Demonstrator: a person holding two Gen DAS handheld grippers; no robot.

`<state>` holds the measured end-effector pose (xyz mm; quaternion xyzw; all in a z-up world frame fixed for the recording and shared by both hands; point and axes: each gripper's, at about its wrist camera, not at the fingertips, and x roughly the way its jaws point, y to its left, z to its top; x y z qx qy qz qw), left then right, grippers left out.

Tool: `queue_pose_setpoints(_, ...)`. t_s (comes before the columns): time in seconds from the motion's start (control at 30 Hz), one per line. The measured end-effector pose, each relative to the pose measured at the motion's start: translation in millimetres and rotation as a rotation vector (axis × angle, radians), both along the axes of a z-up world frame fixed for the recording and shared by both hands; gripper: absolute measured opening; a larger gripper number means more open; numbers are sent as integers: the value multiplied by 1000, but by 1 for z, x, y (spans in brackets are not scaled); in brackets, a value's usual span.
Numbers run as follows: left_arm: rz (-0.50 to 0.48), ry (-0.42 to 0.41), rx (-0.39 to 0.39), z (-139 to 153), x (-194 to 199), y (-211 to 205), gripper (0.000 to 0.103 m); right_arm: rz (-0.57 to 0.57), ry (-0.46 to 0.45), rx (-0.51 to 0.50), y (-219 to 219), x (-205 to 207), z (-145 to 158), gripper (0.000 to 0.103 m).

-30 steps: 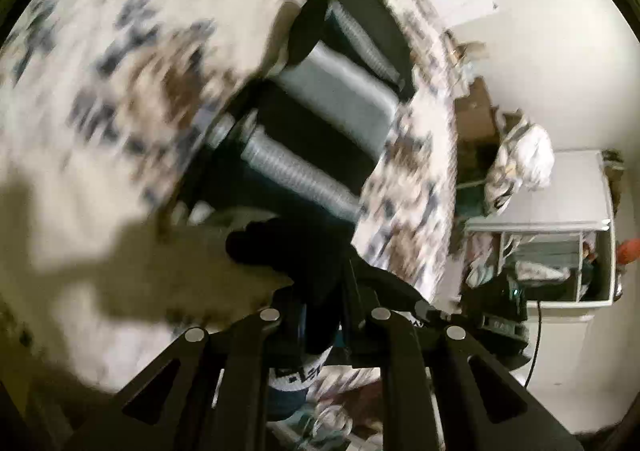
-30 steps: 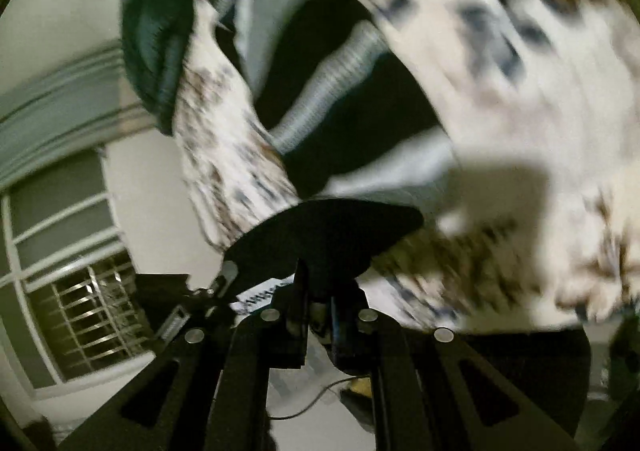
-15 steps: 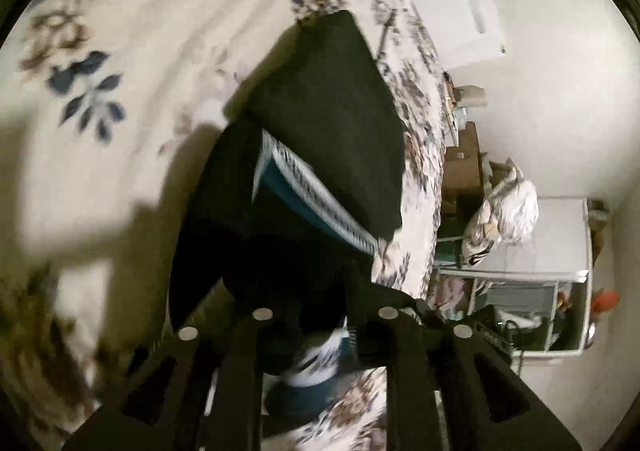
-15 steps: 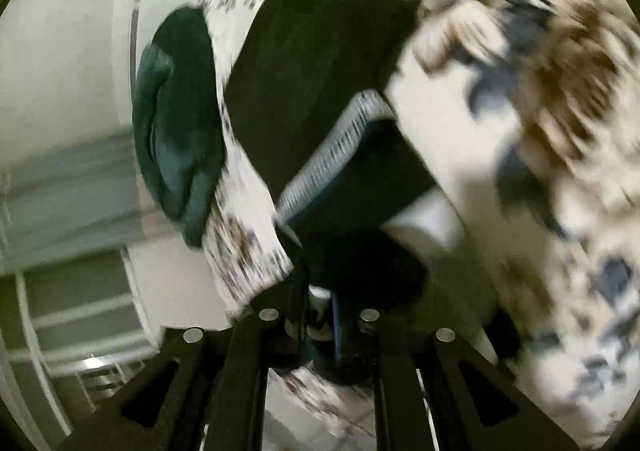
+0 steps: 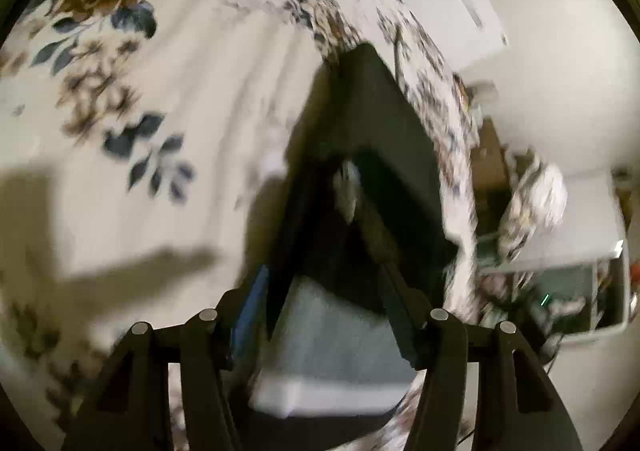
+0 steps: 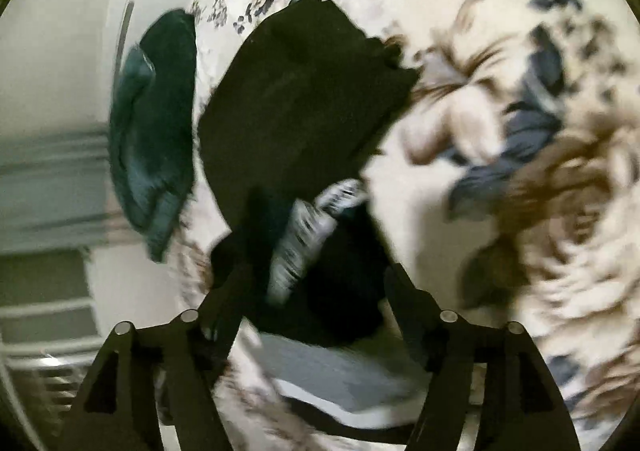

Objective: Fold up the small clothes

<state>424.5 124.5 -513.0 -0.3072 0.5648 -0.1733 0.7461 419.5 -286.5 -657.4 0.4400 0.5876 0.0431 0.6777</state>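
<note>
floral bedspread [image 6: 520, 131] blurred, cabinet [image 5: 592, 291] contents unclear

Matte black fingers [image 5: 256, 315], 4 silver screws per gripper, blue pad.

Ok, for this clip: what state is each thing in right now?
Black garment: folded over, lying on the bedspread, striped band showing.
Left claw: opening, fabric between its fingers, not pinched.
Right claw: opening, fabric between, released.
Green pillow: lying at the bed edge.
Floral bedspread: spread out.
</note>
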Motion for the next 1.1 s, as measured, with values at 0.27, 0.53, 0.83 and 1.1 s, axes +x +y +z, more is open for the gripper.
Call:
queue_pose_setpoints(0.27, 31, 77, -65, -14, -107, -10, 55, 271, 20, -134, -6, -45, 6, 97)
queue_pose_setpoints(0.53, 121, 155, -305, -56, -170, -38, 72, 425, 73, -16, 2, -3, -30, 103)
queue_pose_setpoints(0.83, 413, 159, -399, -119, -144, -69, 74, 508, 105, 160, 18, 72, -93, 103)
queue_pose_setpoints(1.1, 638, 89, -434, -113, -130, -74, 80, 582, 93, 224, 60, 88, -118, 97)
